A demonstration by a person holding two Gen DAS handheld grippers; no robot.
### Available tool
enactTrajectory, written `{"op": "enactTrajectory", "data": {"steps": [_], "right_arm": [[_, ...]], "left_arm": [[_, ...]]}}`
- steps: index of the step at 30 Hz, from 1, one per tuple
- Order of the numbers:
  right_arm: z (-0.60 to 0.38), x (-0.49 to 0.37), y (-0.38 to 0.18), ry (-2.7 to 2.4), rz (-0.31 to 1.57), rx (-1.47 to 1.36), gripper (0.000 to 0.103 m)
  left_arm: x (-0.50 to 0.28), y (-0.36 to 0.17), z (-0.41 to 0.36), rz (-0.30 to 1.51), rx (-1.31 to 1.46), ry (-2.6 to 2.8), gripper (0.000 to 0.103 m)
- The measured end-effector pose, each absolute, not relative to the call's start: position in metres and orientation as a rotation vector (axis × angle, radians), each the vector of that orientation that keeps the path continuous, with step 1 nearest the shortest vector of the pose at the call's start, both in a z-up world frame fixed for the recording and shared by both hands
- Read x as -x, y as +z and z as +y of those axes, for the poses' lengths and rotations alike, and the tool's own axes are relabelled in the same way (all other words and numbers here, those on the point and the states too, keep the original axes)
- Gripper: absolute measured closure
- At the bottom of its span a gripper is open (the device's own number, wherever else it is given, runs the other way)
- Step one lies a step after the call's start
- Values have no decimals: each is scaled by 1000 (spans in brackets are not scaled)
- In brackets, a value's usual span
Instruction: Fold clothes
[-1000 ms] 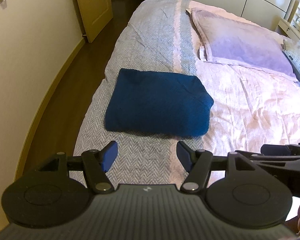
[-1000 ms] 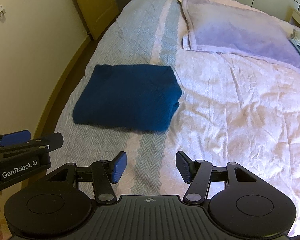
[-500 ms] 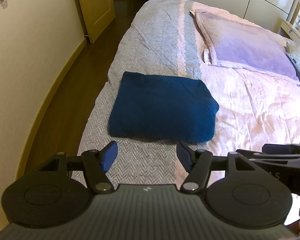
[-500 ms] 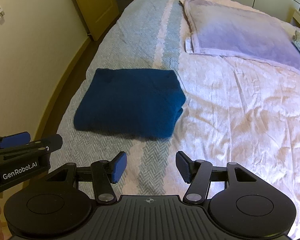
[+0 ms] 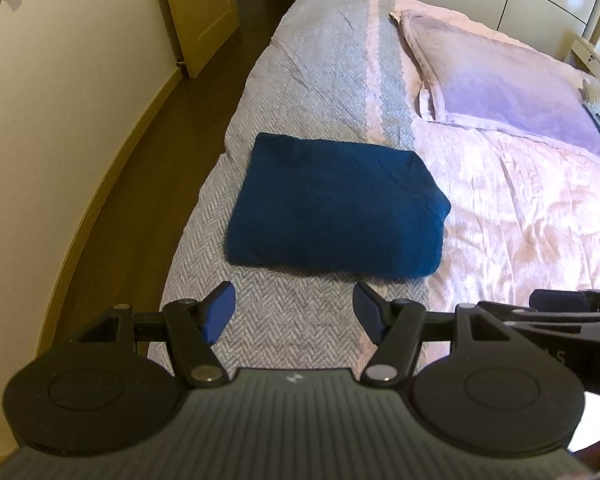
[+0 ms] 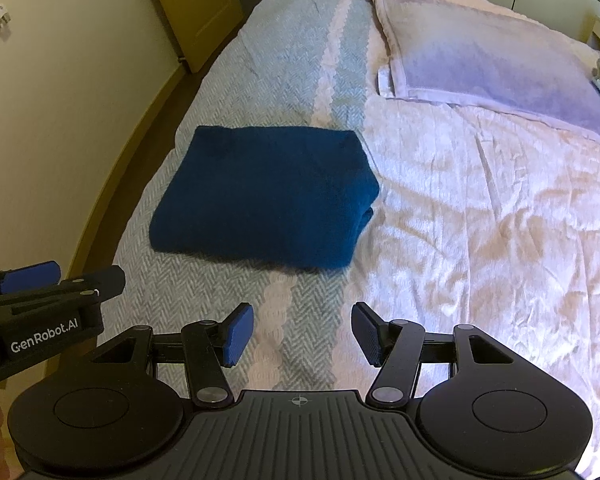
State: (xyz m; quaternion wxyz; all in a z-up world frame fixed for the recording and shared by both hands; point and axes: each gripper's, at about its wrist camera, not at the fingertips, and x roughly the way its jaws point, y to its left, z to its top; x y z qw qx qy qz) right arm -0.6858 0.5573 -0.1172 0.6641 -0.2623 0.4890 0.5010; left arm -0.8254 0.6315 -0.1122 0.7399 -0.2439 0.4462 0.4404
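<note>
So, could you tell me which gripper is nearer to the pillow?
Right. The right gripper hangs over the bed's pink side, on the pillow side; the left gripper is over the grey stripe, facing the folded blue garment.

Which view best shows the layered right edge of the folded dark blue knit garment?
The right wrist view: the folded dark blue knit garment shows stacked layers there. The left wrist view shows only a rounded corner.

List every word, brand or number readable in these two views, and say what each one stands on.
"GenRobot.AI": white print on the side of the left tongs, seen in the right wrist view.
"A S": faint letters on the side of the right tongs in the left wrist view; the rest is too dark to read.
Nothing readable on the folded blue garment, the bed or the pillow.
</note>
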Motion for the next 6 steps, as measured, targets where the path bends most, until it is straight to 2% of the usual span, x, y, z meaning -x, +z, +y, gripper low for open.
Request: {"op": "enactTrajectory", "data": {"steps": [6], "right_arm": [[554,686,-116,1128,1105,591,45]], "left_arm": [[824,-111,631,976,509,992,41]]}}
